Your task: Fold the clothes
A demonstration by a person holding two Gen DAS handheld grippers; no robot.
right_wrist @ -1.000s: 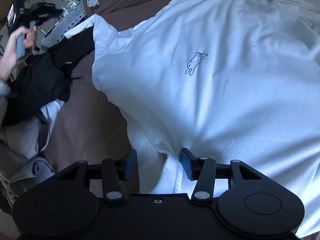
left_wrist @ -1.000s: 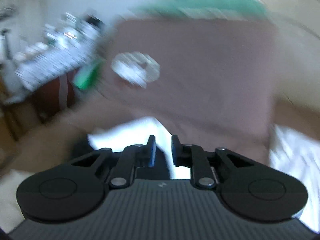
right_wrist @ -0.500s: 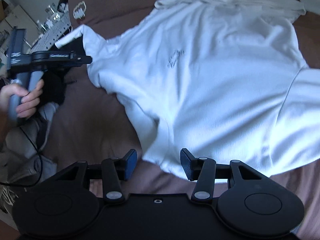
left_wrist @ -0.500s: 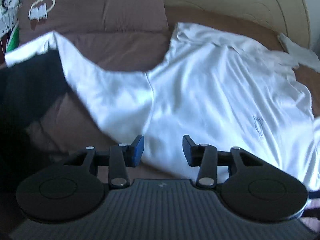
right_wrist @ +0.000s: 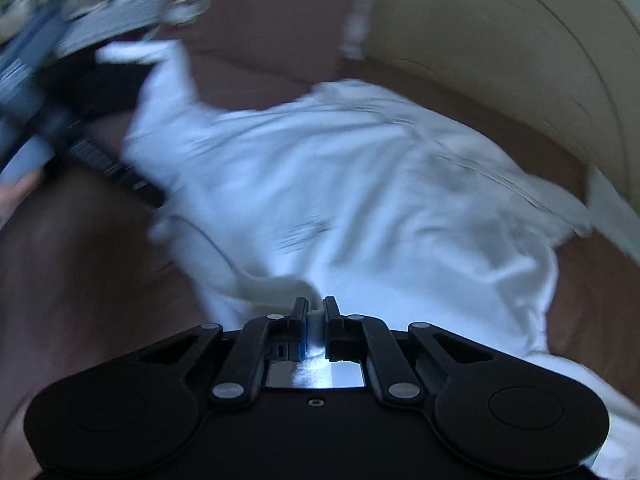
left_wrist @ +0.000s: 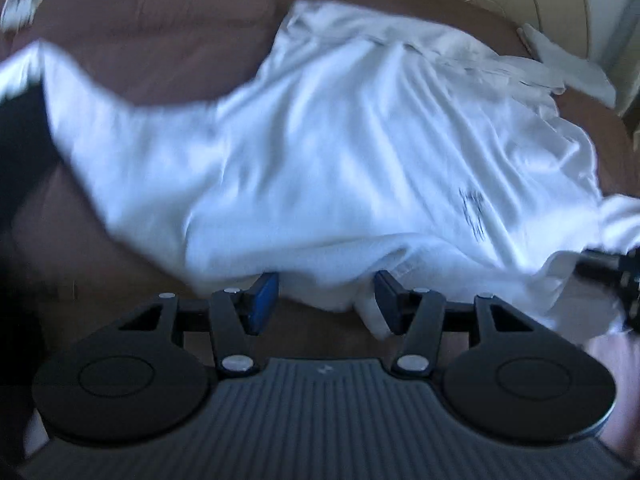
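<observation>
A white T-shirt (left_wrist: 340, 168) with a small dark print (left_wrist: 474, 216) lies spread on a brown bed (left_wrist: 168, 52). My left gripper (left_wrist: 326, 300) is open at the shirt's near hem, and a fold of cloth hangs between its blue-padded fingers (left_wrist: 264, 300). In the right wrist view the same T-shirt (right_wrist: 360, 200) fills the middle. My right gripper (right_wrist: 316, 310) is shut on a pinch of the shirt's near edge. The other gripper (right_wrist: 36, 120) shows blurred at the far left beside the shirt's sleeve.
A black garment (left_wrist: 20, 152) lies left of the shirt. A brown pillow (left_wrist: 132, 4) sits at the back left, and a cream headboard (right_wrist: 500, 48) curves behind the bed. A white cloth (left_wrist: 568, 64) rests by the headboard. Cluttered furniture (right_wrist: 116, 4) stands far left.
My right gripper went from open to shut on the shirt's near edge. My left gripper moved in to the hem and opened wider. Both views now blur with motion.
</observation>
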